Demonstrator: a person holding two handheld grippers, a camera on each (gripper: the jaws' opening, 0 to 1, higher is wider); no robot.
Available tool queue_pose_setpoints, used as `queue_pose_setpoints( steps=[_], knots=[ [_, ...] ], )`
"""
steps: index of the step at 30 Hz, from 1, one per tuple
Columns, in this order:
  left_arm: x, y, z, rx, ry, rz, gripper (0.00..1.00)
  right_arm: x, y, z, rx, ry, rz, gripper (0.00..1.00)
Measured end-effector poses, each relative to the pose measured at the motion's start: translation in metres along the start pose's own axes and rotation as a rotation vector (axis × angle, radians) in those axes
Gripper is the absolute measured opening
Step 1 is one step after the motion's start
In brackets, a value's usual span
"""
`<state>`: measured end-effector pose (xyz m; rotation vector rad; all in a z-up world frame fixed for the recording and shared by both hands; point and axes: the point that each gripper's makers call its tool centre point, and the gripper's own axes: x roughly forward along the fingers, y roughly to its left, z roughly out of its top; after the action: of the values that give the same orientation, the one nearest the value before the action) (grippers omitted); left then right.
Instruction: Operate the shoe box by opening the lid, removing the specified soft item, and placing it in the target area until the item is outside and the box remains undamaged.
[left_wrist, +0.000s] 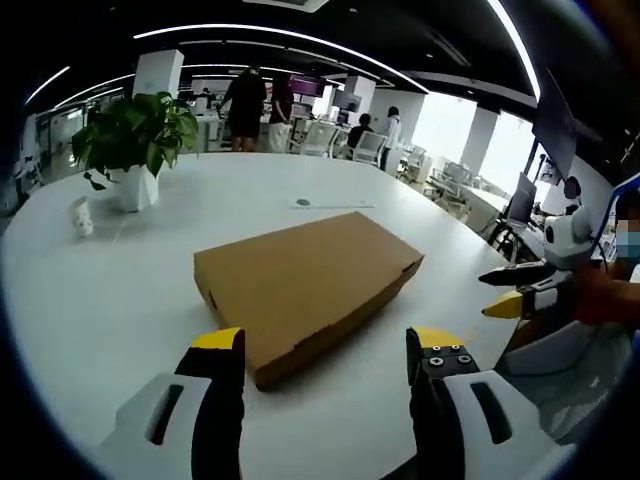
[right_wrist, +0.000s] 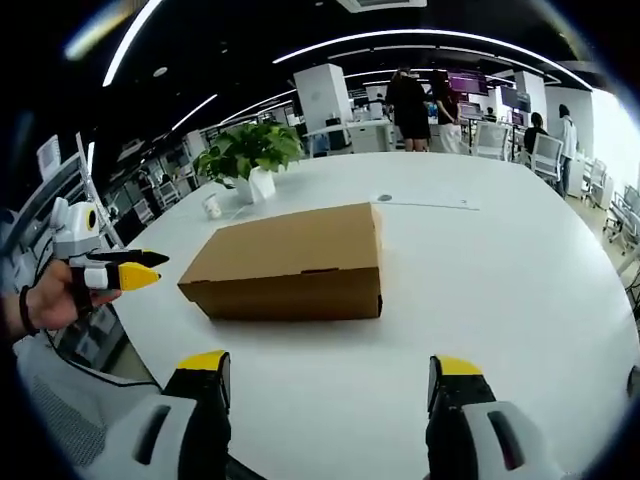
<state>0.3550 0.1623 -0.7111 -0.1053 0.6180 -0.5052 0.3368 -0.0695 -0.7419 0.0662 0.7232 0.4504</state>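
A closed brown cardboard shoe box (left_wrist: 305, 285) lies flat on the round white table (left_wrist: 100, 300). In the left gripper view my left gripper (left_wrist: 325, 345) stands open just short of the box's near corner, nothing between its yellow-tipped jaws. The right gripper (left_wrist: 515, 292) shows at the right edge of that view, held in a hand off the table's edge. In the right gripper view the box (right_wrist: 295, 258) lies ahead, lid down, and my right gripper (right_wrist: 330, 368) is open and well short of it. The left gripper (right_wrist: 125, 270) shows at the left, held by a hand.
A potted green plant (left_wrist: 135, 140) in a white pot and a small white cup (left_wrist: 82, 217) stand at the far left of the table. A small round object and a flat sheet (left_wrist: 330, 204) lie beyond the box. People, desks and chairs (right_wrist: 545, 150) fill the office behind.
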Motion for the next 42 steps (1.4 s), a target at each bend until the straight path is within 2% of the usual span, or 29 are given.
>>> queue_pose_setpoints(
  steps=[9, 17, 20, 31, 42],
  knots=[
    [0.005, 0.017, -0.004, -0.008, 0.018, 0.013, 0.67, 0.018, -0.004, 0.009, -0.015, 0.009, 0.015, 0.78],
    [0.007, 0.029, -0.014, -0.031, 0.041, 0.028, 0.67, 0.035, -0.009, 0.014, -0.024, 0.019, 0.024, 0.77],
    [0.008, 0.030, -0.015, -0.036, 0.047, 0.031, 0.67, 0.046, -0.013, 0.019, -0.033, 0.026, 0.028, 0.77],
    [0.017, 0.042, -0.015, -0.043, 0.061, 0.040, 0.67, 0.066, -0.016, 0.024, -0.042, 0.036, 0.043, 0.76],
    [0.031, 0.042, -0.023, -0.037, 0.094, 0.012, 0.67, 0.084, -0.020, 0.032, -0.048, 0.028, 0.049, 0.73]
  ],
)
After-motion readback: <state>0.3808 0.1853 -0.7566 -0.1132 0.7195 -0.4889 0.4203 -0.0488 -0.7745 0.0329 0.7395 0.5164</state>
